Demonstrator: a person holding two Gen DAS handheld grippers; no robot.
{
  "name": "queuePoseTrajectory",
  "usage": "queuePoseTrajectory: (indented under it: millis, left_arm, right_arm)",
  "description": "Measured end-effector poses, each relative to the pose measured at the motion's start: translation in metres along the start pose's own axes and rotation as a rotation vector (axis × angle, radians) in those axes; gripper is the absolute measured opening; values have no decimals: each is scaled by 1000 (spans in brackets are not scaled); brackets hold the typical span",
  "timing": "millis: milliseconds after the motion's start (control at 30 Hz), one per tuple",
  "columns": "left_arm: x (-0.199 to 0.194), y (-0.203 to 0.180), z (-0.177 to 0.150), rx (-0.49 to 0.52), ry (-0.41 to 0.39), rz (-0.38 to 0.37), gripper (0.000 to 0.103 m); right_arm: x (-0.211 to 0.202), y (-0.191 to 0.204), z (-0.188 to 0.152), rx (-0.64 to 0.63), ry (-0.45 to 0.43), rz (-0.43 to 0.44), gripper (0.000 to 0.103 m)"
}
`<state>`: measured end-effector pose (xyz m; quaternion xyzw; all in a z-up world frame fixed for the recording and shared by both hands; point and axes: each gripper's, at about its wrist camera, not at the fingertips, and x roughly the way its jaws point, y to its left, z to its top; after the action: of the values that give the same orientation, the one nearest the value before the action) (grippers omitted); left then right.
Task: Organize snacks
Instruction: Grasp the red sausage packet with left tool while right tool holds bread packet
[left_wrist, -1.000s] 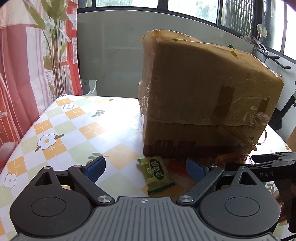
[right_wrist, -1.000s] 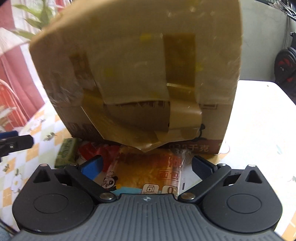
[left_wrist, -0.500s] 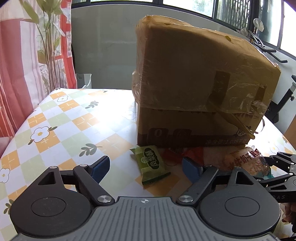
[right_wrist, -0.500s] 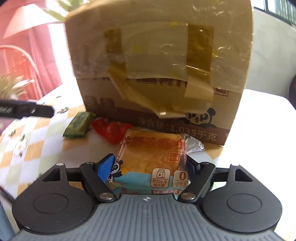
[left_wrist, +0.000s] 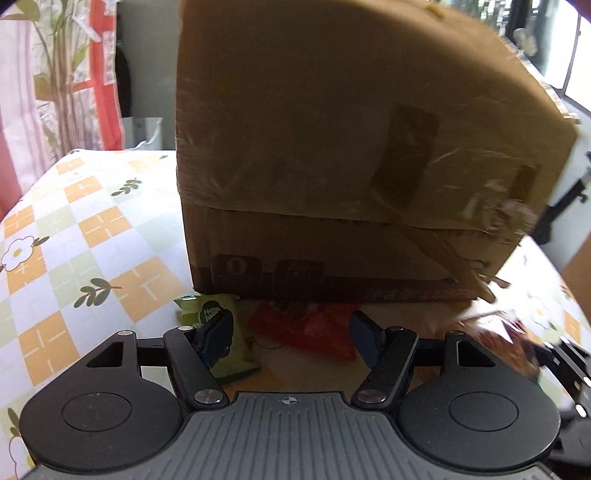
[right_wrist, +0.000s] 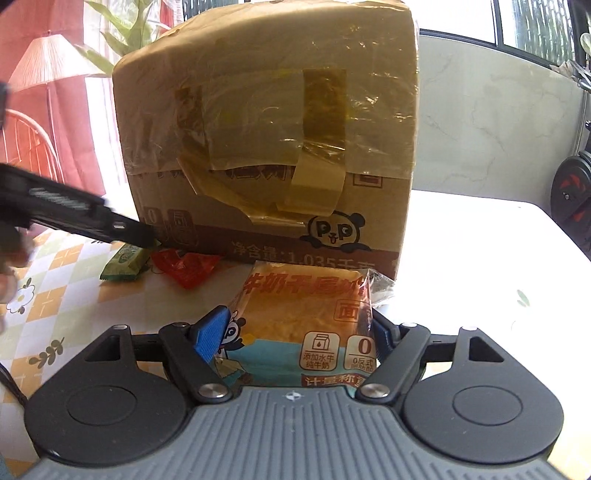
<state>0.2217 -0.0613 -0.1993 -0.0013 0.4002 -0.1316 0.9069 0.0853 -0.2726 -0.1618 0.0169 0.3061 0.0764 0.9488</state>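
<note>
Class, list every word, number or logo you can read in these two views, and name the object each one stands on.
"P P", panda logo: cardboard box.
"净含量: 1.035千克", last character half hidden: box's lower band.
"牛奶…", large orange characters, the rest warped: bread packet.
"添加水牛纯牛奶": milk-carton icon on the packet.
"0" above "0反式", the line below blurred: the packet.
"计量称", cut off: packet's bottom edge.
Green packet, its round logo: unreadable.
Red wrapper: no readable text.

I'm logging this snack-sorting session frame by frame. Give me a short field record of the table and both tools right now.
surface: table with checked flower-print cloth
big item: taped brown cardboard box
right tool: shut on clear-wrapped yellow bread packet
left tool: closing, red crinkled snack wrapper between its fingers, not gripped
left of red wrapper: green flat snack packet, partly behind the left tool's finger
all snacks: in front of the box
</note>
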Motion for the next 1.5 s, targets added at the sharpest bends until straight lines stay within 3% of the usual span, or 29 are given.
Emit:
queuePoseTrajectory:
  millis: [333,533,667,933,1133,1500]
  left_arm:
    - [40,-33,3,74,52,97,73]
    - [40,-42,-11,164,67,109,79]
    - [33,-31,-23,138,88,84,79]
    - [17,-14,-30,68,101,122,77]
    - [9,-22,-13,-16,79,22,69]
    - [54,-46,1,26,100,153,69]
  right_arm:
    - [-4,-9,-2,53,-16,45,78]
    - [-6,-12,-2,79,-20,65,78]
    - [-5,-11,-1,72,-16,68,78]
    - [-6,-13,-2,88,-20,91,78]
    - [-6,-13,-3,90,-22,95,78]
    - [-7,-14,-3,96,-21,98,78]
